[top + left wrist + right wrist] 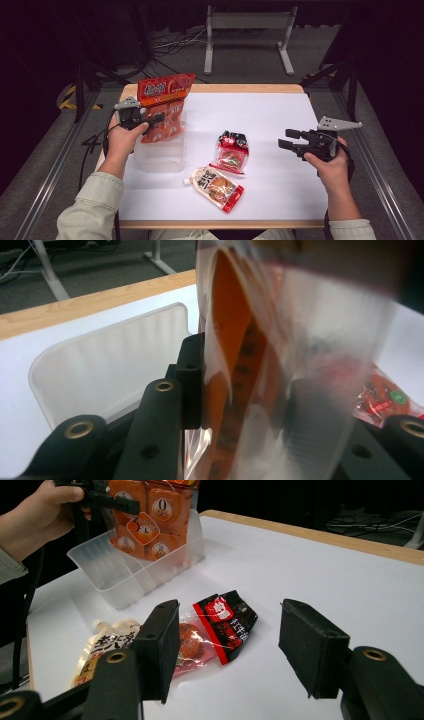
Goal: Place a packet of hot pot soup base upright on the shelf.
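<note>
- The table (280, 107) is the biggest thing here, white-topped with a wooden rim; I work from its near edge, so everything lies within reach of both hands.
- The clear bin (159, 155) sits at the left side, mouth up, close to my left hand, which I take as the place the snacks are meant to go.
- The orange bag (164, 107) hangs upright above the bin with its lower end already inside it; I hold it by one side so it can drop in on end.
- My left gripper (150, 120) is clamped on that bag: in the left gripper view, a pad (192, 382) presses flat on the film.
- My right gripper (290, 140) waits at the right, well apart from the bin, jaws spread wide with nothing between them, pointing toward the packets left on the table.
- The spouted pouch (216, 186) lies flat nearest me.
- The red-and-black packet (231, 151) lies flat just beyond it, likely my next pick since the right jaws aim at it.
</note>
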Tool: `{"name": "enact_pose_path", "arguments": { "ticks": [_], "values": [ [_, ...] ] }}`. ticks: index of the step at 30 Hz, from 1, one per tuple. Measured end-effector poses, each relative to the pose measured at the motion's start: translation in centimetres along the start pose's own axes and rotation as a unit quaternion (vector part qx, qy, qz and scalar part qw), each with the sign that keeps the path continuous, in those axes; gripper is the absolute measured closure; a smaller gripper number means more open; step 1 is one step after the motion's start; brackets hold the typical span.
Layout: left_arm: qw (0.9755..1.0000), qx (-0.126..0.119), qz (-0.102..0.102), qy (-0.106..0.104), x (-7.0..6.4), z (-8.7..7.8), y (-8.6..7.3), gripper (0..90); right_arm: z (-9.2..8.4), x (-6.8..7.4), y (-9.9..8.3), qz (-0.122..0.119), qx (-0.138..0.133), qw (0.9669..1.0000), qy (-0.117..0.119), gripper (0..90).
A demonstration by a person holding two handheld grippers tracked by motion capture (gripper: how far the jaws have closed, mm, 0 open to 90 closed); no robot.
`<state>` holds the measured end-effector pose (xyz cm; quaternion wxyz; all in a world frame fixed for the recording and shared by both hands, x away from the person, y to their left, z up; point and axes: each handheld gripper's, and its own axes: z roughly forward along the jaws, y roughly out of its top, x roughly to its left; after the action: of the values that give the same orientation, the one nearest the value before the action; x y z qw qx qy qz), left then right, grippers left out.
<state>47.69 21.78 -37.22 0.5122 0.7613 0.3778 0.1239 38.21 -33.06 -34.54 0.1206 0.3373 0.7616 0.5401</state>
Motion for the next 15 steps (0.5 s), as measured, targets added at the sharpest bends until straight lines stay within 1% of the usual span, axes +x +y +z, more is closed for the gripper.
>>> {"name": "enact_pose_path", "arguments": {
  "ticks": [1, 2, 4, 5, 6, 7, 11, 13, 14, 15],
  "values": [
    [1.0000, -0.001, -0.003, 0.002, 0.1, 0.0, -0.1, 70.0, 0.0, 0.0, 0.0, -0.001, 0.000, 1.0000, 0.000, 42.2],
    [0.9999, -0.005, -0.011, 0.004, 0.4, -0.2, -0.4, 70.0, -0.1, 0.0, 0.0, 0.000, 0.000, 1.0000, 0.000, 42.2],
    [0.9997, -0.008, -0.024, -0.002, 0.8, -0.2, -1.0, 70.0, -0.1, 0.1, 0.0, -0.002, 0.000, 1.0000, 0.000, 42.1],
    [0.9996, -0.009, -0.024, -0.006, 1.0, 0.0, -1.4, 70.1, -0.1, 0.1, 0.0, -0.002, -0.001, 1.0000, 0.000, 42.1],
    [0.9993, -0.016, -0.033, -0.008, 1.1, -0.1, -1.9, 70.0, -0.1, 0.1, 0.0, -0.001, -0.001, 1.0000, 0.000, 42.1],
    [0.9992, -0.018, -0.036, -0.006, 1.2, -0.3, -2.0, 70.0, -0.2, 0.1, 0.0, -0.002, -0.001, 1.0000, 0.000, 42.1],
    [0.9996, -0.005, -0.029, -0.001, 0.8, -0.1, -1.6, 70.0, 0.0, -0.1, -0.1, 0.002, 0.001, 1.0000, -0.001, 42.1],
    [0.9994, -0.008, -0.033, -0.004, 0.8, -0.2, -1.8, 69.9, 0.3, 0.1, 0.0, 0.000, 0.005, 1.0000, 0.002, 42.0],
    [0.9995, -0.010, -0.028, -0.004, 0.9, -0.3, -2.0, 69.9, 0.3, 0.1, 0.0, -0.001, 0.005, 1.0000, 0.003, 42.0],
    [0.9995, -0.013, -0.029, -0.006, 0.8, -0.4, -2.1, 69.8, 0.3, 0.2, 0.0, -0.001, 0.005, 1.0000, 0.003, 41.9]
  ]
}}
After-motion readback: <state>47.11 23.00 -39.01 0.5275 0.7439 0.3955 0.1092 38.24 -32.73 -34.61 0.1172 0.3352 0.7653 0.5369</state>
